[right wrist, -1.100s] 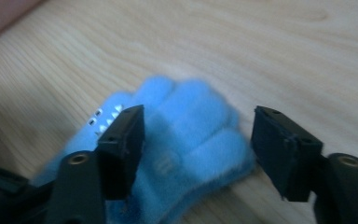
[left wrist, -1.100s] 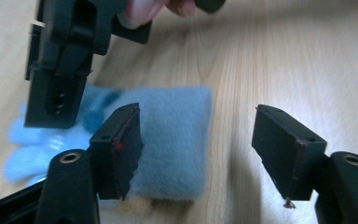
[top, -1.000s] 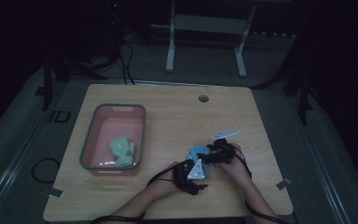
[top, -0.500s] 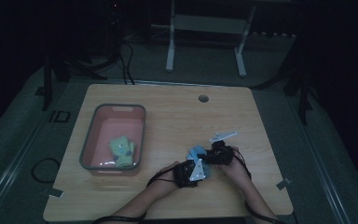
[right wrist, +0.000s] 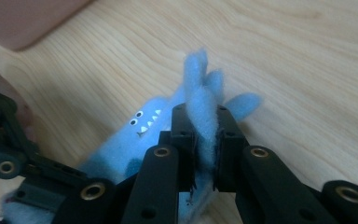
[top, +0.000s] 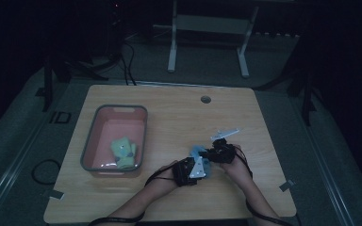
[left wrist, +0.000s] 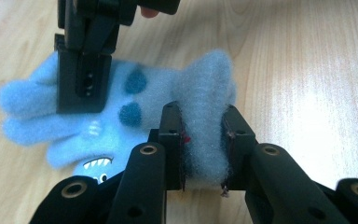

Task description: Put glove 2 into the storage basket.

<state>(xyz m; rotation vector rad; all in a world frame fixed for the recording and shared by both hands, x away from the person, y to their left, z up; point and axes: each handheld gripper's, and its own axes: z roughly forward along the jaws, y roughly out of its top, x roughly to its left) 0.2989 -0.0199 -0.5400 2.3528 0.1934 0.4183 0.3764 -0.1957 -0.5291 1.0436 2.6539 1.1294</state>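
A fuzzy blue glove [left wrist: 107,135] with a toothed monster face lies on the wooden table [top: 169,117], stretched between both grippers. My left gripper [left wrist: 204,112] is shut on its cuff, which bulges between the pads. My right gripper [right wrist: 200,112] is shut on the finger end, and blue fingers stick up past its jaws. Both pairs of jaws have just been closing with the glove [right wrist: 135,140] between them. In the high view the left gripper [top: 201,164] and right gripper [top: 213,154] meet over the glove [top: 198,151] at the table's front centre.
A pink tub with a grey rim [top: 143,136] stands at the left and holds a green glove [top: 122,149]. A round hole [top: 205,99] sits near the table's far edge. Dark floor and a white stand lie beyond.
Both hands have stayed in nearly the same place at the front centre. The right gripper has edged slightly toward the left one, and the blue glove shows less between them.
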